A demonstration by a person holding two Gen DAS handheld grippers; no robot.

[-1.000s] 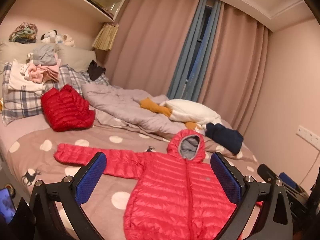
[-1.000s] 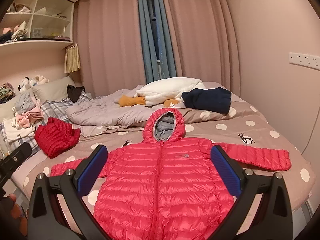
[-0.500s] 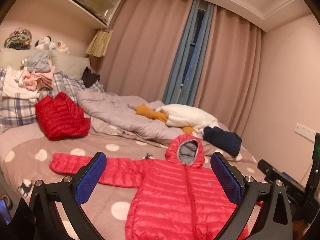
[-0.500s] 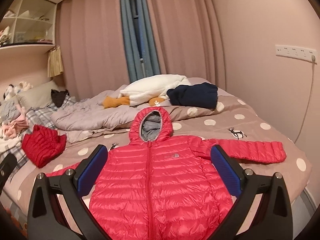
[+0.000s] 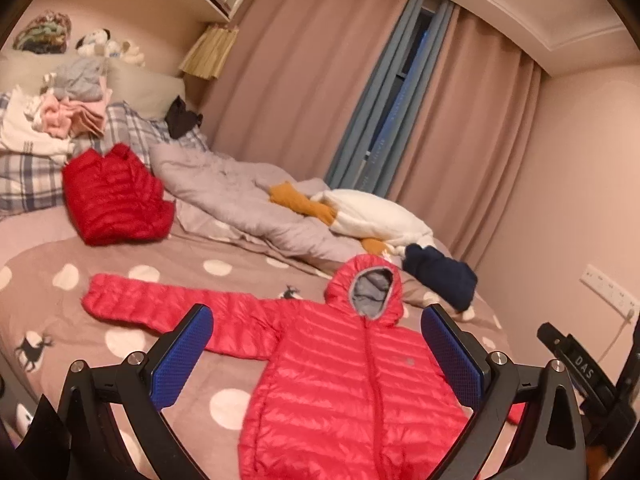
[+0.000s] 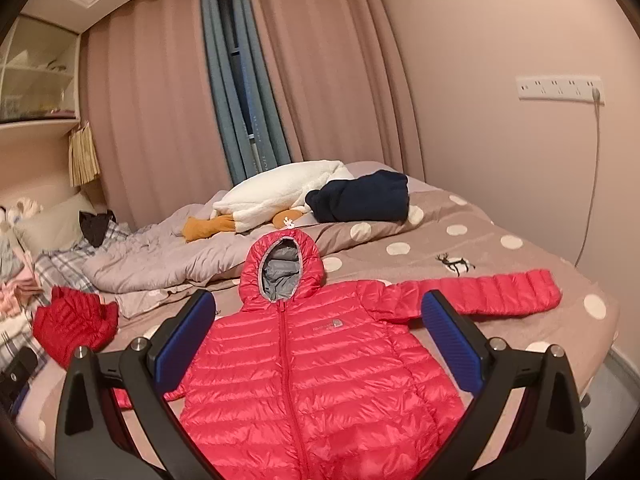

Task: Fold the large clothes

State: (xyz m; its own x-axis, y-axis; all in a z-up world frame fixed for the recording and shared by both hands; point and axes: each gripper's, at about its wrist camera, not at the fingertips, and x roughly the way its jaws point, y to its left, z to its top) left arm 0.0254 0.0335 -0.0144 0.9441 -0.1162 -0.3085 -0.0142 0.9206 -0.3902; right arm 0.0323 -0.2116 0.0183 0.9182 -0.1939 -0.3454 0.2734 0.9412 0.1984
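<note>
A: Start at the fingers. What are they doing?

B: Both sets are spread wide and empty. The left gripper [image 5: 316,356] hangs above the bed with its blue pads [image 5: 182,356] apart, nothing between them. The right gripper [image 6: 318,346] is the same, released, pads [image 6: 452,344] well clear of the cloth.

A: And the jacket?

B: The red hooded jacket [image 6: 304,368] lies flat on the spotted bedspread [image 6: 480,248], zipped, front up, hood [image 6: 282,264] pointing toward the curtains [image 6: 320,80]. One sleeve [image 6: 492,292] stretches out to the right side, the other sleeve [image 5: 168,304] to the left. Neither gripper touches it.

A: So how far along is the folding?

B: I judge it at the very start for this piece. It is spread and smoothed, but no sleeve is turned in and the body is not doubled.

A: Anything finished nearby?

B: A second red jacket [image 5: 112,196] sits bundled near the checked pillow [image 5: 28,176], and a dark blue garment [image 6: 360,196] rests by the white plush toy [image 6: 280,188]. Whether those count as done folds, I cannot say for sure; the red one looks loosely folded.

A: What is left, then?

B: Probably both sleeves in across the chest, the hood down, then the body halved.
</note>
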